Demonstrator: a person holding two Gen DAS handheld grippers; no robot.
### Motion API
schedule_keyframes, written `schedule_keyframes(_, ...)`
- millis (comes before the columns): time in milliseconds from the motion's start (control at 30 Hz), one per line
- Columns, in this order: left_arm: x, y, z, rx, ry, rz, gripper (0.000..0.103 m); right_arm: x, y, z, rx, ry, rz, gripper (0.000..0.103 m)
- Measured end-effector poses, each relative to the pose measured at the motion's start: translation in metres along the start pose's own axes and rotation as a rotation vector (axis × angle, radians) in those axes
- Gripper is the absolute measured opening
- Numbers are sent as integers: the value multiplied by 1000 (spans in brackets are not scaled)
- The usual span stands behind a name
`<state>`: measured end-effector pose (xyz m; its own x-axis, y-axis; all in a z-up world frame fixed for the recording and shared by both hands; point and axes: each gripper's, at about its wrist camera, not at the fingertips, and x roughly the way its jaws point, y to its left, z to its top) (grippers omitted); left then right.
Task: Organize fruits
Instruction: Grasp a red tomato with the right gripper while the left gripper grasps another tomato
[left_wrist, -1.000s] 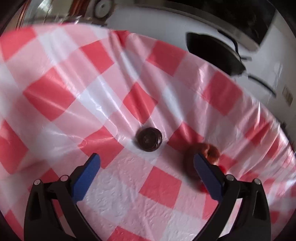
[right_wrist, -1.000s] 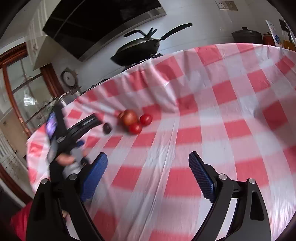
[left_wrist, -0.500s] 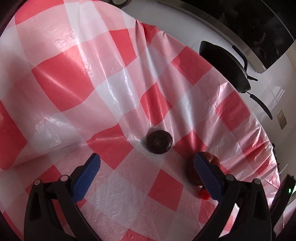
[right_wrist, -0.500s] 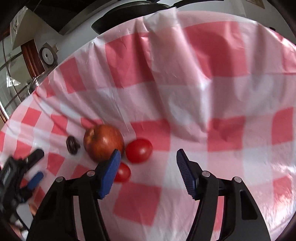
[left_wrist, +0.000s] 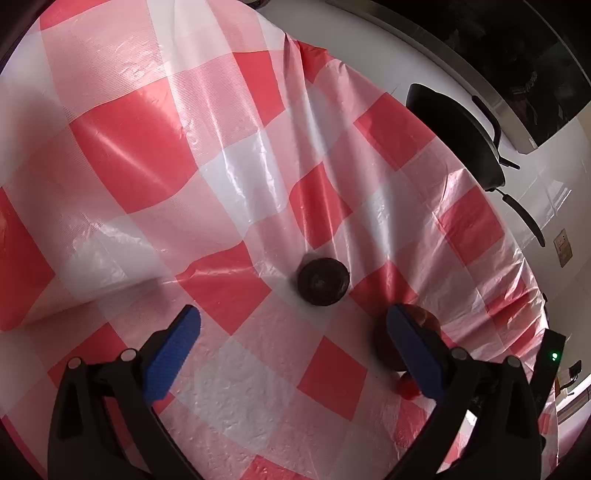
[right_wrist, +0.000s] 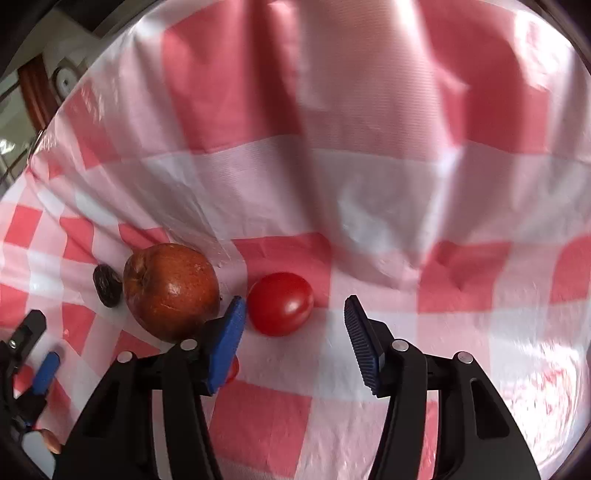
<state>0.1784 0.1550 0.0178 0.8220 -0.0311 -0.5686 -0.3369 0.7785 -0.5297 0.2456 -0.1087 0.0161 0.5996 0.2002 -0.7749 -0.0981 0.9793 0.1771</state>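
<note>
A dark wrinkled fruit lies on the red-and-white checked cloth, just ahead of my open left gripper. A brown-red apple sits behind that gripper's right finger, with a small red tomato below it. In the right wrist view my open right gripper stands around a red tomato, not touching it. The apple lies just left of it, the dark fruit further left, and a second small tomato is mostly hidden behind the left finger.
A black pan sits on the white counter beyond the table's far edge. The cloth is creased, with raised folds. My left gripper shows at the lower left of the right wrist view.
My right gripper has moved in close to the fruits and now brackets the red tomato. My left gripper has shifted slightly, still facing the dark fruit.
</note>
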Motion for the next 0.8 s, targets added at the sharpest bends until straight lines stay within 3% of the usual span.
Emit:
schedule_keyframes(200, 0, -1, -1, 13, 4, 1, 101, 11, 15, -2, -59, 14, -12, 53)
schedule_keyframes(300, 2, -4, -1, 22, 8, 2, 101, 19, 17, 2, -68, 3, -34, 48)
schedule_keyframes(367, 3, -7, -1, 33, 12, 0, 101, 18, 20, 0, -101, -5, -45, 38)
schedule_keyframes(433, 3, -12, -3, 54, 13, 0, 101, 13, 17, -4, -90, -11, -46, 38)
schedule_keyframes(600, 5, -23, -7, 109, 37, -25, 101, -30, -17, -43, 55, -82, 19, 38)
schedule_keyframes(800, 9, -59, -28, 249, 146, -140, 101, -73, -80, -92, 356, -185, 118, 38)
